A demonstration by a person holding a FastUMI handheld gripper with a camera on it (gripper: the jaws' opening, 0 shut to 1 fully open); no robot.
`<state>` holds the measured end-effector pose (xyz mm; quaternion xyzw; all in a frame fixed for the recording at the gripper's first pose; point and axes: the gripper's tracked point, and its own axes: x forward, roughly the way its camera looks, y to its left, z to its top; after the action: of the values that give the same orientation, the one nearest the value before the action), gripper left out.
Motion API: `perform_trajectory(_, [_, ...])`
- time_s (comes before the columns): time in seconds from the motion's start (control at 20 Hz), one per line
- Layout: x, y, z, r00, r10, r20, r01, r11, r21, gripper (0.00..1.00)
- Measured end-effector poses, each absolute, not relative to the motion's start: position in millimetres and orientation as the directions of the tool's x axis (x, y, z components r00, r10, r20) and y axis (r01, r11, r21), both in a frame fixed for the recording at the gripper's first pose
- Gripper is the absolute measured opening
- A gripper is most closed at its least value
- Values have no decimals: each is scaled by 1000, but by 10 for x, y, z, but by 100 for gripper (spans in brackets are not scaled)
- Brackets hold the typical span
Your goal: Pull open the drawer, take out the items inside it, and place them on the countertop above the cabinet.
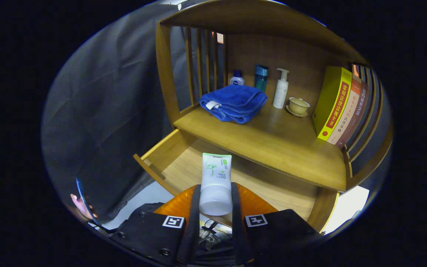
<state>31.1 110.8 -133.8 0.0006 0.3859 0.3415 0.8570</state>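
A white tube with a green-printed crimped end (216,177) is clamped between my fingers, cap end toward me. My gripper (215,200) is shut on it near the cap. The tube hangs above the pulled-open wooden drawer (168,155), whose floor shows bare around it. Beyond and above the drawer lies the wooden countertop (272,144) of the cabinet.
On the countertop sit a folded blue towel (233,102), a small white bottle (237,78), a teal bottle (261,78), a white pump bottle (281,89), a lidded cup on a saucer (298,106) and upright books (341,105). A person's hand holds a phone (81,202) beside the drawer.
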Motion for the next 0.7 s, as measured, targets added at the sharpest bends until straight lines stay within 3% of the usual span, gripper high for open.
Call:
perform_trajectory(0.15, [627, 1034, -1092, 580, 545, -605, -535, 815, 222, 46])
perform_trajectory(0.4, [1373, 745, -1200, 759, 344, -553, -387, 921, 41, 46])
perform_trajectory(0.7, [1920, 600, -1885, 803, 159, -574, -219, 975, -37, 46])
